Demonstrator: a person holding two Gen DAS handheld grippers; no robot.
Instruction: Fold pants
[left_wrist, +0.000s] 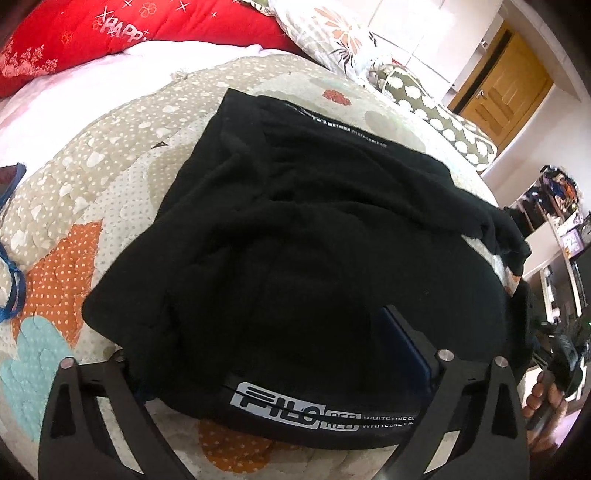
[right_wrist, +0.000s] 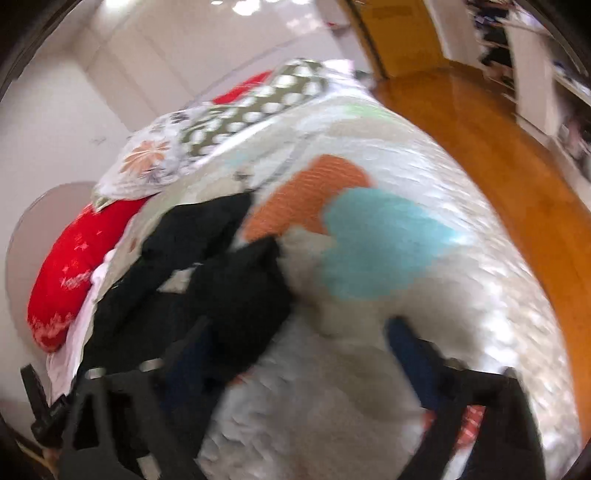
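Black pants (left_wrist: 295, 236) on patterned quilt (left_wrist: 110, 155)

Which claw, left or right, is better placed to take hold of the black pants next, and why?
Left. The left claw straddles the pants at their printed waistband. The open right claw sits mostly over bare quilt, cloth only by one finger.

Both views are lit brightly and evenly by daylight. In the left wrist view the focus is sharp, but the white sheet (left_wrist: 55, 107) is blown out and the black pants (left_wrist: 295, 240) lose nearly all fold detail. The right wrist view is smeared throughout by motion blur. Glare is seen on the wooden floor (right_wrist: 498, 155). Straight lines are bowed by fisheye distortion, and the corners are darkened.
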